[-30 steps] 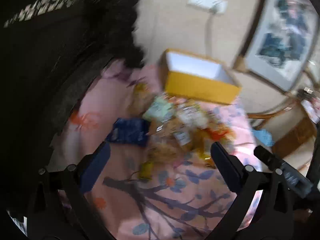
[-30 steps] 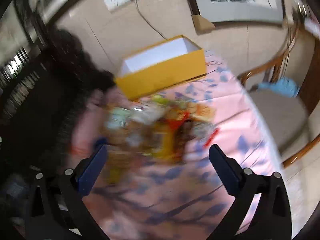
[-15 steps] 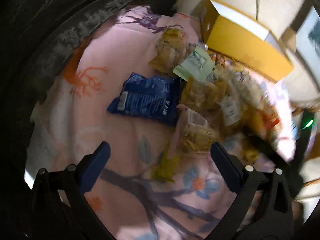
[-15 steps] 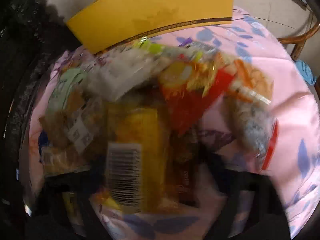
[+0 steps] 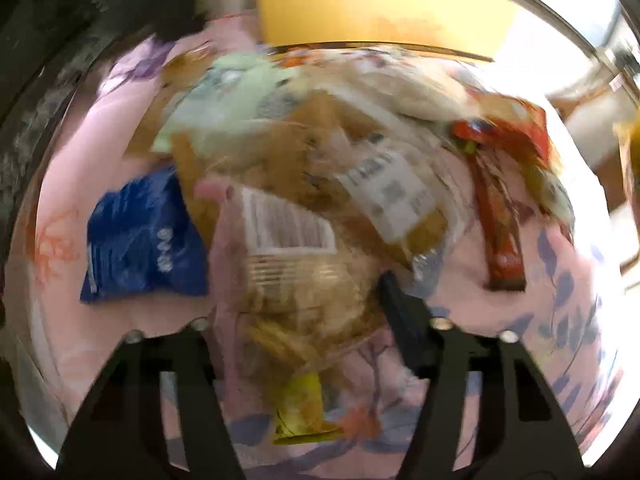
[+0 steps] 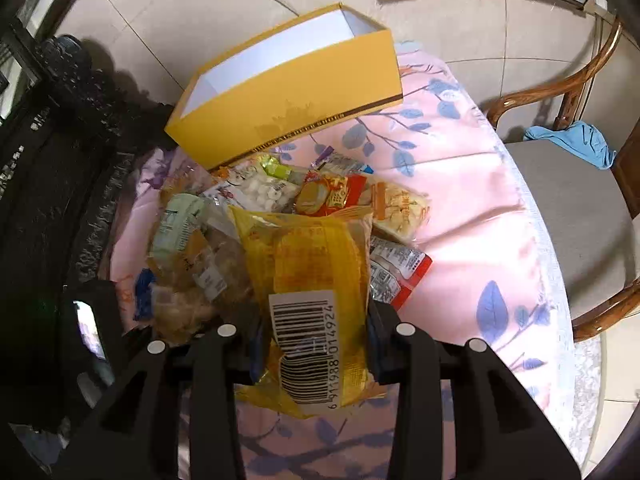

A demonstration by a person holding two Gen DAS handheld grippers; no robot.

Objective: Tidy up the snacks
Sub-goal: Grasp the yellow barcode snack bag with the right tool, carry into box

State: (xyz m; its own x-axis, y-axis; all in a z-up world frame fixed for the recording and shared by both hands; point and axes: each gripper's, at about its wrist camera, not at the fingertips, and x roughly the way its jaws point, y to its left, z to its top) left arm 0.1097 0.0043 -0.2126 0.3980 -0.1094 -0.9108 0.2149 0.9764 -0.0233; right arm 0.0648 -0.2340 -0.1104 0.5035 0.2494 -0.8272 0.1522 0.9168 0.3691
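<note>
A heap of snack packets lies on a pink flowered tablecloth (image 6: 472,184). My right gripper (image 6: 316,332) is shut on a yellow packet with a barcode (image 6: 316,280) and holds it above the heap. Behind the heap stands an open yellow box (image 6: 288,96) with a white inside. My left gripper (image 5: 296,312) is low over the heap, its jaws narrowed around a clear packet of brown snacks with a white label (image 5: 296,264); the view is blurred. A blue packet (image 5: 140,236) lies left of it, a red bar (image 5: 500,216) to the right.
A wooden chair (image 6: 576,216) with a grey seat and a blue cloth (image 6: 576,144) stands right of the table. Dark carved furniture (image 6: 52,160) stands at the left. The yellow box also shows in the left wrist view (image 5: 376,4).
Both grippers dropped from above the table onto the heap. The right one closed on the yellow packet and lifted it. The left one narrowed around the clear brown packet.
</note>
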